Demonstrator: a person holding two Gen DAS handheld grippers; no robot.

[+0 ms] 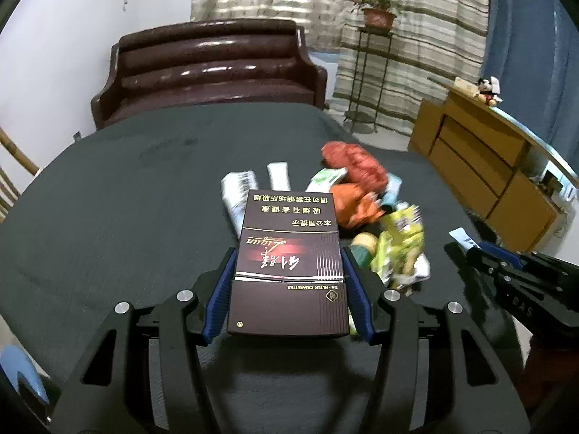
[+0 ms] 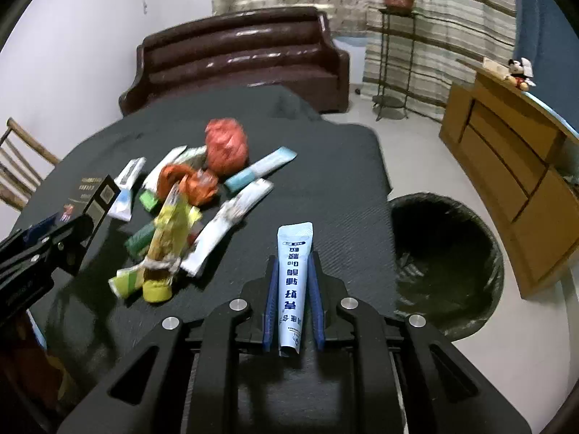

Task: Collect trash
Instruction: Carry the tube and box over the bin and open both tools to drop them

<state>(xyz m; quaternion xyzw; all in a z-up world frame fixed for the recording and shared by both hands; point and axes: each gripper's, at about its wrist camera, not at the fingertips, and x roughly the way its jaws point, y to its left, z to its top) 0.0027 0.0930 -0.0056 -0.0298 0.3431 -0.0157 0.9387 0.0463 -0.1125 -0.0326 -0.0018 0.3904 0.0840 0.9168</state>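
Nearest the right wrist camera, we noted the right tongs (image 2: 292,271) closed almost fully on a slim blue-and-white sachet (image 2: 294,275), pads pressing both long edges. The sachet's long axis ran straight along the fingers, its free end pointing away from the camera. In the left wrist view, the left tongs (image 1: 287,264) stood about half open, clamped on the sides of a dark cigarette box (image 1: 287,264), also lengthwise along the fingers, held above the dark tabletop (image 1: 126,199).

Just beyond both sat the remaining litter: a yellow-green wrapper (image 2: 170,231), an orange crumple (image 2: 191,182), a red crumpled ball (image 2: 226,146) and several pale sachets, heaped left of the right tongs and right of the left tongs.

The black-lined bin (image 2: 445,264) stood on the floor off the tabletop's right edge, to the right of the right tongs and close beside them. We judged the right hand the nearer to it; the left would need to cross the whole heap. The next move likely called for swinging the sachet rightwards over the rim.

Farther off: a brown sofa (image 2: 239,58) and a wooden cabinet (image 2: 514,159).
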